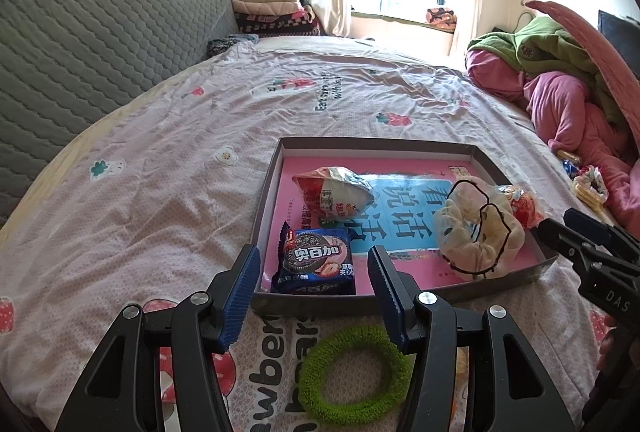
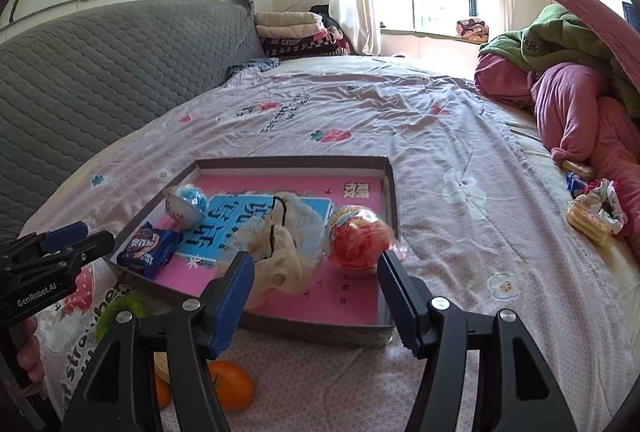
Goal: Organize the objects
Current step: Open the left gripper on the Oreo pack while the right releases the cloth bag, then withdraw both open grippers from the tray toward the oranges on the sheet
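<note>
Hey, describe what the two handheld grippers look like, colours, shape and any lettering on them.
Both are black plastic. The left gripper and the right gripper each have two angular arms with triangular cut-outs, round silver pivot bolts, and blue ribbed pads on the fingertips. Seen from the other camera, the left one's body carries white "GenRobot.AI" lettering; the right one's shows "DAS".

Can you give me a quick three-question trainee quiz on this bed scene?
1. True or false: the green ring lies inside the tray.
2. Which is in the tray: A) orange B) blue cookie pack C) wafer biscuits?
3. Fill in: both grippers' fingers hold ____.

Key: 1 false, it lies on the sheet in front of the tray; 2 B; 3 nothing.
</note>
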